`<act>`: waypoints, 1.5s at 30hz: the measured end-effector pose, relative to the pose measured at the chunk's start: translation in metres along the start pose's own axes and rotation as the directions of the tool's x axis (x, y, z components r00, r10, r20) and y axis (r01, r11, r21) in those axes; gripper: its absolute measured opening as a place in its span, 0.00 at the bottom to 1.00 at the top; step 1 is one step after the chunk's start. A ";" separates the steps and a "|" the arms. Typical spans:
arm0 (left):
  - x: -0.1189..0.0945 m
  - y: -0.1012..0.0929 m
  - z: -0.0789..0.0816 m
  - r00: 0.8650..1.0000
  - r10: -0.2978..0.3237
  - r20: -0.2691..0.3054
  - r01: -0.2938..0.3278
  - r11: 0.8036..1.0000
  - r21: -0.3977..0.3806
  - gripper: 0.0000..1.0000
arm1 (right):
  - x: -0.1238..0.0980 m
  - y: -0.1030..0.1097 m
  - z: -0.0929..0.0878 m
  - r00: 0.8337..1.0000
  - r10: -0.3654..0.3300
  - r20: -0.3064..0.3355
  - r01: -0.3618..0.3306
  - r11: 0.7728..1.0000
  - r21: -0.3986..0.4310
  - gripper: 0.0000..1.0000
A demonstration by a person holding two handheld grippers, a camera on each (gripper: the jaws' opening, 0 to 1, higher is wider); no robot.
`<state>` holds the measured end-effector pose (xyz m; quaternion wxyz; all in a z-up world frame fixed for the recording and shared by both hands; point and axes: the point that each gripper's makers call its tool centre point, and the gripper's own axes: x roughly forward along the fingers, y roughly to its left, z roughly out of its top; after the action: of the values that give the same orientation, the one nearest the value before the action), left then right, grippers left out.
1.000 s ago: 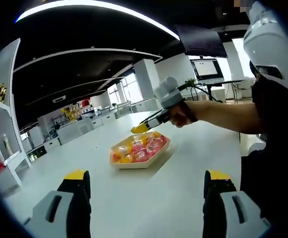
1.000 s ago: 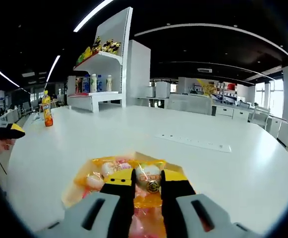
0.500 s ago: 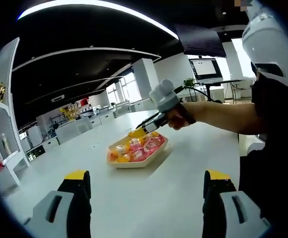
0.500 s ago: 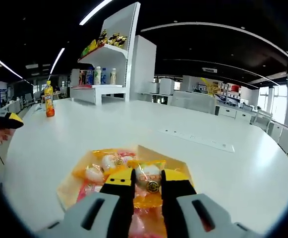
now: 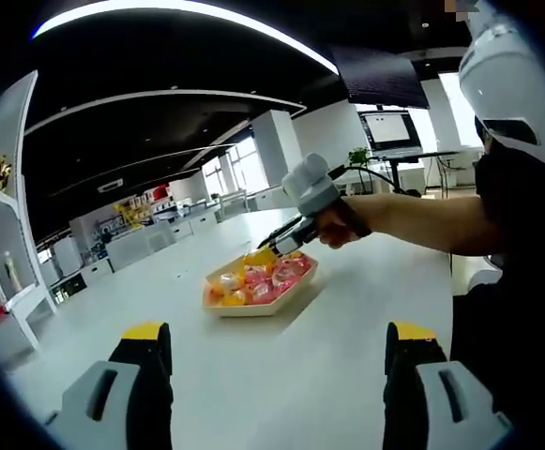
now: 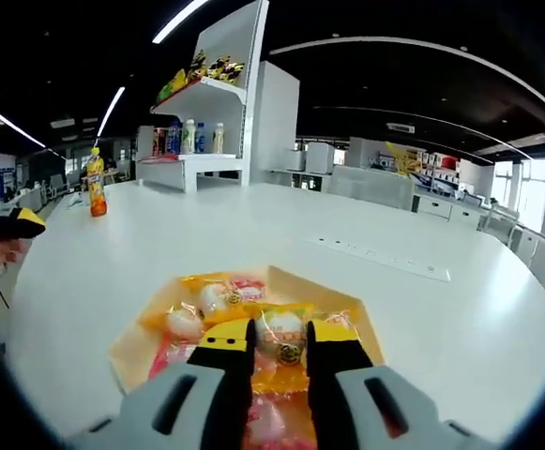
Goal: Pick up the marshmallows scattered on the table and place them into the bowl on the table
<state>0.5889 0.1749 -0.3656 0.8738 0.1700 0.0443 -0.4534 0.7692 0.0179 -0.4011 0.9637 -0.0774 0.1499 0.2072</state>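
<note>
Tightly clamped right claw (image 6: 280,339) (marshmallow (image 6: 282,330))

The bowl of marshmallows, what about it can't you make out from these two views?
- Right gripper view: the near part of the bowl is hidden by the right gripper.
- Right gripper view: the print on the wrapped marshmallow between its tips is too small to read.
- Left gripper view: the sweets in the bowl are too small to count; the right gripper covers some.
- Left gripper view: the table between the left gripper's tips is cut off by the bottom edge.
</note>
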 end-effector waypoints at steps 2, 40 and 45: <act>0.000 0.000 0.000 1.000 0.001 -0.001 -0.001 1.000 -0.001 0.94 | 0.000 0.000 -0.001 1.000 -0.004 -0.003 0.004 1.000 -0.002 0.20; -0.001 -0.003 -0.004 1.000 0.000 -0.012 0.000 1.000 -0.006 0.93 | 0.000 0.004 -0.006 1.000 0.005 -0.021 -0.004 0.999 0.050 0.37; -0.001 -0.004 -0.004 1.000 -0.001 -0.013 0.001 1.000 -0.005 0.93 | -0.001 0.003 -0.007 1.000 -0.002 -0.024 0.003 0.999 0.042 0.50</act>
<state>0.5853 0.1751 -0.3698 0.8738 0.1708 0.0510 -0.4525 0.7652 0.0188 -0.4075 0.9635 -0.0599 0.1655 0.2017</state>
